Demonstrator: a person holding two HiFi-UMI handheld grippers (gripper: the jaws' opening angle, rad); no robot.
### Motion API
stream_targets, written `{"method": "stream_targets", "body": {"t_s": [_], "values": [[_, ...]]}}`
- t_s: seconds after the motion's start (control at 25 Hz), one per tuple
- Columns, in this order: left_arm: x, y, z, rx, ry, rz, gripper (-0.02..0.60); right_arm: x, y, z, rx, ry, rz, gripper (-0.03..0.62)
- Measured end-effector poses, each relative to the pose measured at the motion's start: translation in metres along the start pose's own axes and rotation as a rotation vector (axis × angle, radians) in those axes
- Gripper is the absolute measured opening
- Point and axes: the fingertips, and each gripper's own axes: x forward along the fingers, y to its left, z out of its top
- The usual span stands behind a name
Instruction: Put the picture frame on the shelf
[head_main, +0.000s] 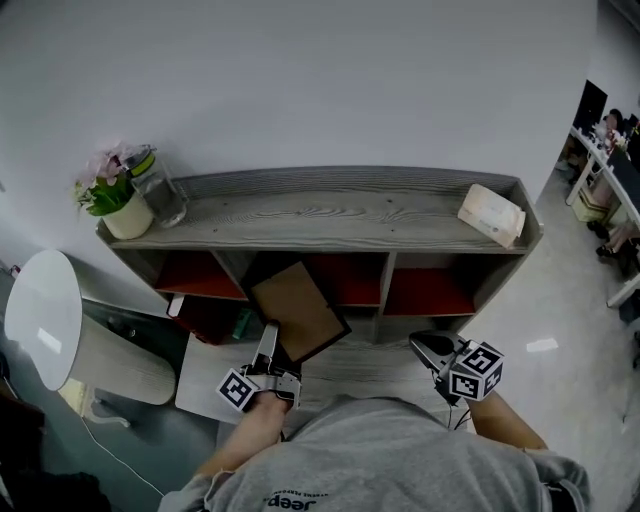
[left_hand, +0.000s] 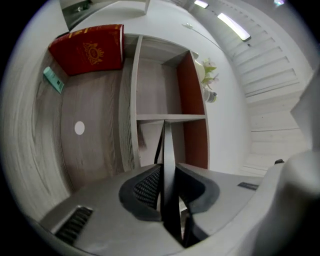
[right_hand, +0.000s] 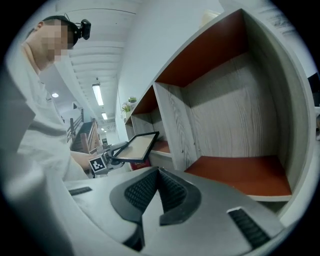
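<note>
One picture frame (head_main: 298, 308) clamped in left gripper (head_main: 268, 348); right gripper (head_main: 422, 346) closed, empty.

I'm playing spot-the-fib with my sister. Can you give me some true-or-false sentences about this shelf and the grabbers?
1. The left gripper grips the picture frame. True.
2. The right gripper holds a book. False: its jaws are together with nothing between them.
3. Flowers stand on top of the shelf. True.
4. The picture frame already stands on the shelf. False: it is held tilted in the air in front of it.
</note>
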Motion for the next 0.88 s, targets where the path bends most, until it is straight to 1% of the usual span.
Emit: {"method": "stream_targets", "body": {"t_s": [0.16, 0.32, 0.44, 0.64, 0.72, 0.8, 0.88], "values": [[0.015, 0.014, 0.003, -0.063, 0.005, 0.005, 0.087, 0.009, 0.005, -0.002, 0.015, 0.017, -0.042, 0.018], [0.024, 0.021, 0.003, -0.091, -0.005, 0.022, 0.086, 0.014, 0.013, -0.007, 0.024, 0.041, -0.059, 0.018], [0.027, 0.025, 0.003, -0.099, -0.032, 0.047, 0.086, 0.013, 0.015, -0.009, 0.023, 0.049, -0.064, 0.018], [0.031, 0.035, 0.0, -0.159, -0.113, 0.099, 0.089, 0.01, 0.017, -0.008, 0.005, 0.065, -0.049, 0.018], [0.031, 0.039, -0.004, -0.169, -0.128, 0.117, 0.093, 0.008, 0.015, -0.008, -0.001, 0.069, -0.044, 0.018], [0.031, 0.043, -0.011, -0.181, -0.117, 0.149, 0.098, 0.006, 0.013, -0.008, -0.006, 0.07, -0.04, 0.018], [0.033, 0.044, -0.022, -0.194, -0.091, 0.17, 0.088, 0.004, 0.01, -0.008, -0.009, 0.07, -0.037, 0.018]]}}
